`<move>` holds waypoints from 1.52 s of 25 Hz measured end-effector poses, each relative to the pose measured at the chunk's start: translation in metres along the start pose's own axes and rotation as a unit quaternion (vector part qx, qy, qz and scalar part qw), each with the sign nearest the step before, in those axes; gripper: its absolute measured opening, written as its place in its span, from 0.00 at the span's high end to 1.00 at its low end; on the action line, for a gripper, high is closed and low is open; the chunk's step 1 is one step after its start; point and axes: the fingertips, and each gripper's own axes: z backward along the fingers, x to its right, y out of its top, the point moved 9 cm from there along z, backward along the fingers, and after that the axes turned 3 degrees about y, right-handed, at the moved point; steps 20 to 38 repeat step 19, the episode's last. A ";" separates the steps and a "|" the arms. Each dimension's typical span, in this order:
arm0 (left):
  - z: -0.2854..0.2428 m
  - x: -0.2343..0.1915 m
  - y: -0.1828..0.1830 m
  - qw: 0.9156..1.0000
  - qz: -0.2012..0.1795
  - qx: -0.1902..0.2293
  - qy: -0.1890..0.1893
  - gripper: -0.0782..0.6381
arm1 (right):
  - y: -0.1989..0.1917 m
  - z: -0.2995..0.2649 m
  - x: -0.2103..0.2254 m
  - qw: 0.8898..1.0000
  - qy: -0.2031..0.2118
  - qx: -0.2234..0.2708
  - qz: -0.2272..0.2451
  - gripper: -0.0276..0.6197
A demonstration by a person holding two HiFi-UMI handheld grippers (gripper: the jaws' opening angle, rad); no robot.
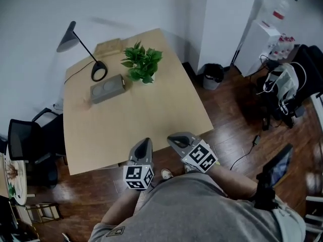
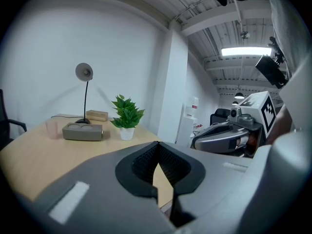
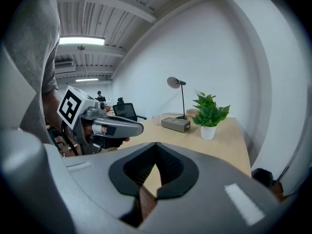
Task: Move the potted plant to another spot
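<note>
A small green potted plant [image 1: 143,63] in a white pot stands near the far edge of the light wooden table [image 1: 151,120]. It also shows as the plant [image 2: 126,118] in the left gripper view and the plant [image 3: 209,115] in the right gripper view. My left gripper [image 1: 145,144] is shut and empty, just over the table's near edge. Beside it, my right gripper [image 1: 175,138] is also shut with nothing in it. Both are far from the plant. Each gripper sees the other: right gripper [image 2: 214,136], left gripper [image 3: 127,127].
A black desk lamp [image 1: 81,48], a grey box-shaped device [image 1: 107,88] and a small wooden block [image 1: 107,46] sit left of the plant, with a pale cup [image 2: 51,128] nearby. A black chair [image 1: 28,140] stands at the table's left. A bin [image 1: 213,76] and equipment [image 1: 282,92] are on the right.
</note>
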 end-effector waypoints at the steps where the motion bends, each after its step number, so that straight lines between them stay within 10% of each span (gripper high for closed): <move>1: 0.000 0.000 -0.001 1.000 0.000 -0.001 0.000 0.89 | 0.000 0.000 0.000 1.000 0.000 -0.001 0.000 0.95; 38: 0.000 -0.005 -0.001 1.000 -0.002 -0.007 -0.003 0.89 | 0.008 -0.006 0.000 1.000 -0.004 0.008 0.005 0.95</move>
